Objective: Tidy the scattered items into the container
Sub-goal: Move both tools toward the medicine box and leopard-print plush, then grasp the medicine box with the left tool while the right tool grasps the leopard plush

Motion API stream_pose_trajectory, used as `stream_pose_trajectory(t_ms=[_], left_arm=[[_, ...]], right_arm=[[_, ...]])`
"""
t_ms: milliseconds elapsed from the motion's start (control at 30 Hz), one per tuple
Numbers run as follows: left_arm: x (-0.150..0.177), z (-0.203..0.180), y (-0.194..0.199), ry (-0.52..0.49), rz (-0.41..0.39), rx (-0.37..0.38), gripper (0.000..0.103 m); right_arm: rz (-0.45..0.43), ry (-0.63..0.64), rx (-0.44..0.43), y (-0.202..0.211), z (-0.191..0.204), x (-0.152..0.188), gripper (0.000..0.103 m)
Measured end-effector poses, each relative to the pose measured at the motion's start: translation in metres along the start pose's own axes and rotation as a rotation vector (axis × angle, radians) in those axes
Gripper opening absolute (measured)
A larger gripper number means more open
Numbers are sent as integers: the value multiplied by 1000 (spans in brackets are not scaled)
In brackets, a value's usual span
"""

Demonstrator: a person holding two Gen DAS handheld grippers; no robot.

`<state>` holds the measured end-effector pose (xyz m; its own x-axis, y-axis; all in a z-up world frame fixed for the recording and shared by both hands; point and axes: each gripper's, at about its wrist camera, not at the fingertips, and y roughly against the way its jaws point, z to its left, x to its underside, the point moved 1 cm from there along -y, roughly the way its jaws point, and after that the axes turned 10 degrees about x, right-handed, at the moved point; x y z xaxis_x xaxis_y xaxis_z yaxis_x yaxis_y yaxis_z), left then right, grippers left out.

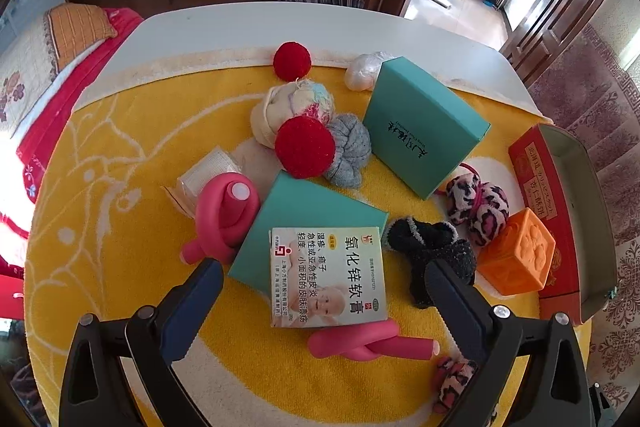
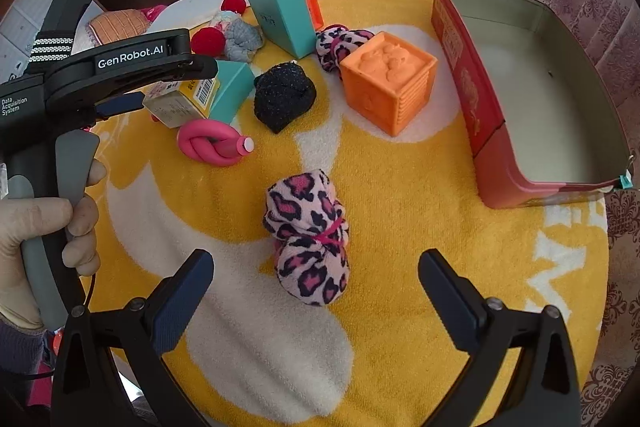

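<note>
squarely between parted jaws: ointment box; leopard sock

The left gripper body reads "GenRobot.AI" and "Data Acquisition System"; the ointment box reads 氧化锌软膏; the red tin reads 杏仁酥饼

My left claw is black plastic stamped "GenRobot.AI" in white, with a grey trigger, a striped strap, dark blue ribbed pads and silver screws. My hand wears what looks like a pale glove.
</note>
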<state>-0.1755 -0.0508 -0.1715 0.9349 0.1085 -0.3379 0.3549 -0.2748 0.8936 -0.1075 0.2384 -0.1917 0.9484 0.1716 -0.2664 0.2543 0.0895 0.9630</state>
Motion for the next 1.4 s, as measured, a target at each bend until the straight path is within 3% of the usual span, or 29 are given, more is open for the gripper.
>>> stream_pose_trajectory(t_ms=[200,267,300,333,1000,1033,1100,1133,1200,1400], left_arm=[[0,-1,-9,18,13,-9,99],[0,-1,-11,20,18,-12,82],[1,-1,-13,26,26,-11,66],[2,1,-14,35,30,-10,56],[7,15,29,53,-40,-18,55],[8,14,31,54,-41,-18,55],[9,13,36,54,-44,-18,55],[10,12,38,53,-45,-18,55],[12,9,41,53,-44,-16,55],[16,-4,52,48,-53,1,56]], right_arm=[[5,23,-4,-4,-3,-4,102],[11,22,-7,-6,-4,-4,102],[12,22,-9,-6,-4,-4,102],[13,24,-10,-7,-5,-4,102],[60,62,-16,-35,16,-16,97],[64,68,-12,-37,17,-17,94],[89,92,4,-43,22,-17,72],[73,110,27,-41,25,-17,70],[72,142,15,-38,31,-18,51],[4,143,-8,-3,27,-22,48]])
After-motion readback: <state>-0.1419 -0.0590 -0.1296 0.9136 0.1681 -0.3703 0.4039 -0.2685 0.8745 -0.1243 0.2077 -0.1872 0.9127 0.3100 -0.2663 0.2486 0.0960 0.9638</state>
